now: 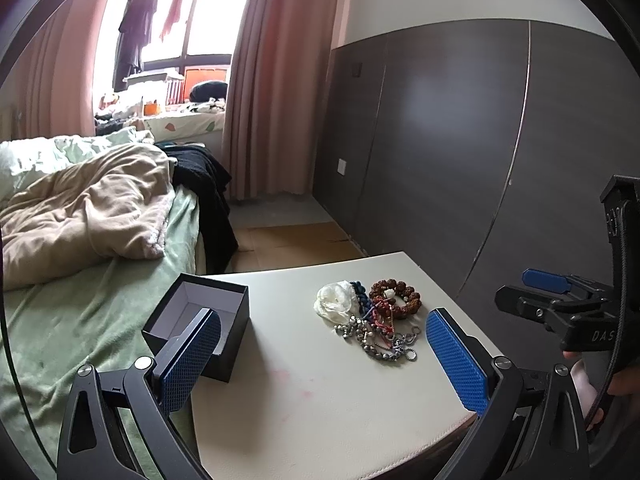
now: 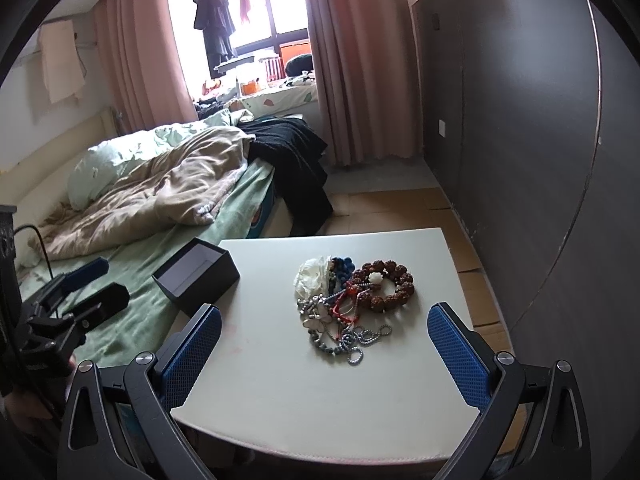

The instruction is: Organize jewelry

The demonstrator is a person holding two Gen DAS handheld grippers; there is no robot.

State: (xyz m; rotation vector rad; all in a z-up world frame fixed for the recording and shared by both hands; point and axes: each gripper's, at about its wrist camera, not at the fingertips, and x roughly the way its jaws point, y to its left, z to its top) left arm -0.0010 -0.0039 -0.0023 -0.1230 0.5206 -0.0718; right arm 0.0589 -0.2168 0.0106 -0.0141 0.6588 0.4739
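Observation:
A pile of jewelry (image 1: 374, 316) lies on the white table (image 1: 304, 396): a brown bead bracelet (image 1: 396, 296), a white flower piece (image 1: 334, 302), blue beads, red cords and silver chains. An open, empty black box (image 1: 200, 320) stands at the table's left edge. My left gripper (image 1: 324, 354) is open and empty, above the table's near side. In the right wrist view the pile (image 2: 348, 304) and box (image 2: 196, 280) show too. My right gripper (image 2: 324, 350) is open and empty, just short of the pile.
A bed (image 2: 132, 208) with green sheet and beige quilt borders the table's left side. A dark panelled wall (image 2: 520, 160) runs along the right. Pink curtains (image 2: 352, 60) and a window lie beyond. Brown floor (image 2: 380, 208) shows past the table.

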